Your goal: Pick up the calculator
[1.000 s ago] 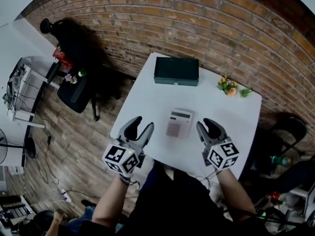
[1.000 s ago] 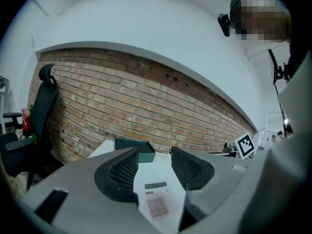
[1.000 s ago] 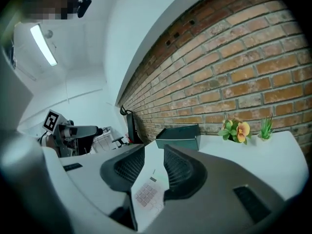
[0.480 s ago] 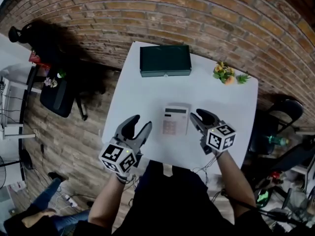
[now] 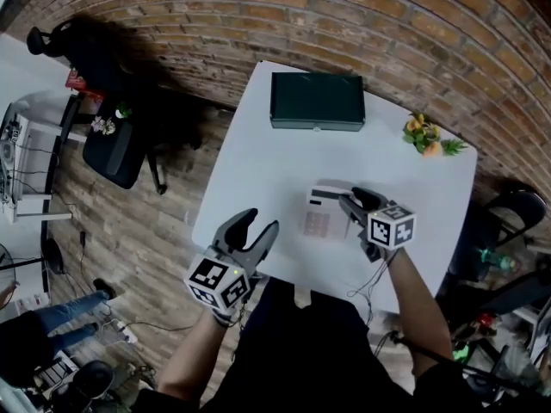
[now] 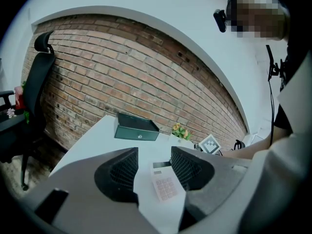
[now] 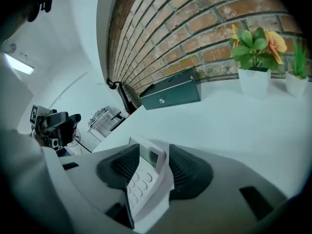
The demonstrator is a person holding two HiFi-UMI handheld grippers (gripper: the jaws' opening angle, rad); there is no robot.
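Straddling calculator (image 7: pixel 142 182) with my right fingers (image 7: pixel 190 172), just opened wider, not pinching; white body, grey screen, rounded keys, on counter (image 5: pixel 258 170); left fingers (image 6: pixel 122 172) spread, empty.

The person wore a black top (image 5: pixel 301 351), forearms uncovered. The left gripper (image 5: pixel 258 224) and right gripper (image 5: pixel 353 201) had grey curved jaws with dark ribbed pads, each carrying a white cube (image 5: pixel 217 282) of black square markers. A thin cable (image 5: pixel 372 275) trailed from the right one.

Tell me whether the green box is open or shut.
Shut: the green box shows a flat closed lid, no interior visible.
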